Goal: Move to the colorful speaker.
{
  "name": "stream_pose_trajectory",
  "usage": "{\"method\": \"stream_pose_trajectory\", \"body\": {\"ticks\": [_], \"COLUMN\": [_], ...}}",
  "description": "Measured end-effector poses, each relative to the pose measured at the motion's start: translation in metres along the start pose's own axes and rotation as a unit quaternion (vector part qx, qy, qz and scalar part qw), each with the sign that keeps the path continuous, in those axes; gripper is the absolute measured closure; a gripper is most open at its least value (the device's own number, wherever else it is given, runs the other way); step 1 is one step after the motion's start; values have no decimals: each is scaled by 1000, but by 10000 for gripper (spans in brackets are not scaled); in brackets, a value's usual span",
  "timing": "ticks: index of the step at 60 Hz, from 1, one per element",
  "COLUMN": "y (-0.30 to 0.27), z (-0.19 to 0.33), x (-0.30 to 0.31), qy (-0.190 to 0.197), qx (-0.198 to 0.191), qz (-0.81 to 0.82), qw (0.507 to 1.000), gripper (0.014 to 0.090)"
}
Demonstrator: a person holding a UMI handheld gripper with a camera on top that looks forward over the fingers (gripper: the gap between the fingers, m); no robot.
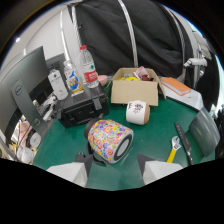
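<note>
**Speaker just ahead of parted fingers**

The gripper [114, 172] has its fingers spread wide, holding nothing. The colorful speaker [110, 140] lies on its side on the green table [65, 145], at twelve o'clock just ahead of the fingertips. A white mug [137, 112] sits beyond it at one o'clock, the cardboard box [135, 90] farther back

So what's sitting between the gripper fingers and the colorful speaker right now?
Nothing: in the gripper view, only bare green table separates the open gripper from the colorful speaker, which lies on its side just ahead.
</note>
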Motion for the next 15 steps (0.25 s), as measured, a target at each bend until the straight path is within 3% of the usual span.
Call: {"method": "stream_pose_trajectory", "body": {"ticks": [15], "y": [0], "z": [-1], "x": [-2], "qy": [1], "qx": [2], "qz": [-3], "qw": [1000], "gripper": [204]}}
